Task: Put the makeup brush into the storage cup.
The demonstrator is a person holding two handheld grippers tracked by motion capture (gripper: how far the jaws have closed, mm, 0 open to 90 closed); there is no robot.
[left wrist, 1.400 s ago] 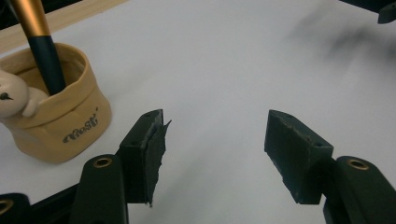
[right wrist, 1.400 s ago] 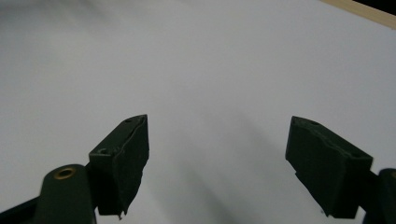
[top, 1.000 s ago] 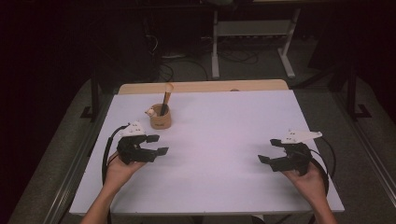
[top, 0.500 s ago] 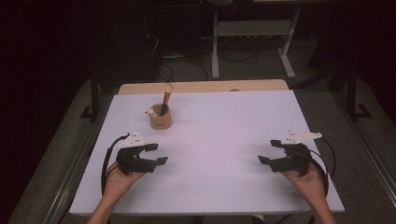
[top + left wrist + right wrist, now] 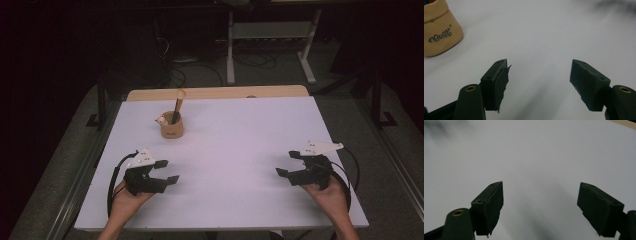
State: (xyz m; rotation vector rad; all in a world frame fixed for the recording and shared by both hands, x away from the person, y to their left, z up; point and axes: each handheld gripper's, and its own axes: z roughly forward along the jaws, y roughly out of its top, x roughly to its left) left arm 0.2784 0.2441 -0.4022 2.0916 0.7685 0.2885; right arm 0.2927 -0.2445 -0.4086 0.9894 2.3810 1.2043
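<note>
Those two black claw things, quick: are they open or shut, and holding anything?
Left gripper: open, jaws wide apart, holding nothing.
Right gripper: open, jaws wide apart, holding nothing.

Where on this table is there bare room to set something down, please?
Free: the wide middle of the white table between the left gripper and right gripper, plus the far right stretch. Crowded only at far left, around the tan holder with its upright stick.
</note>
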